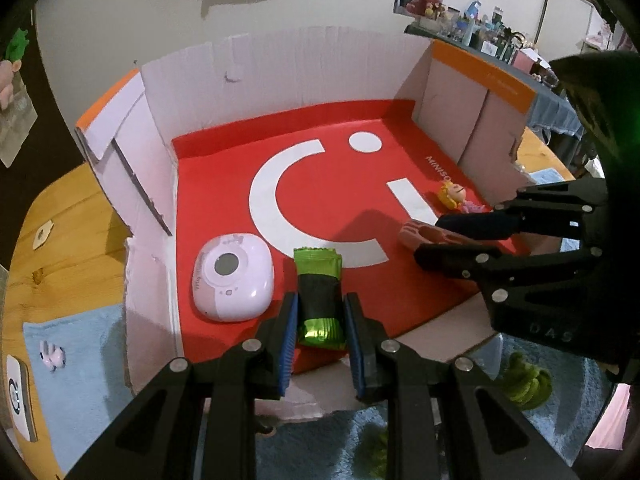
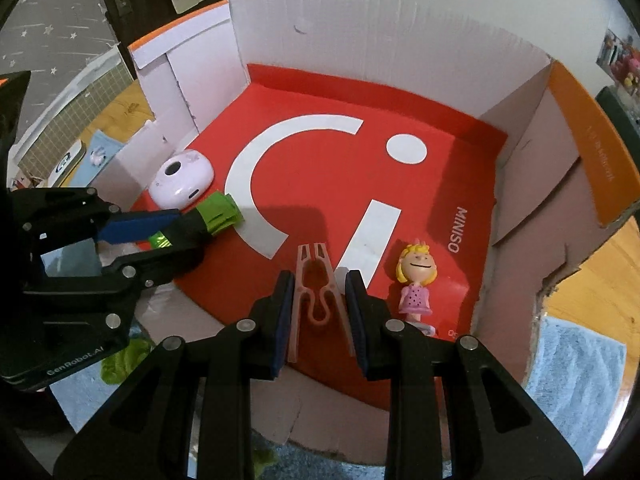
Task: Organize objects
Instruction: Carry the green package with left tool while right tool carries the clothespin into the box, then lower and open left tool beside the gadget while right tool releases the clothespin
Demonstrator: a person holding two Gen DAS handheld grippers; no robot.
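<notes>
Green-and-black foil snack packet (image 1: 320, 292), light, soft and slippery, is pinched mid-length in the left tool (image 1: 322, 336) just inside the red-floored cardboard box (image 1: 224, 168); the right tool (image 2: 318, 312) clamps a stiff, springy pink plastic clothespin (image 2: 316, 284) there.

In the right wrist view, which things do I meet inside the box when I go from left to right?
Pale pink camera-like gadget → green snack packet, held by the left gripper → pink clothes peg, held by the right gripper → blonde doll in a pink dress.
</notes>
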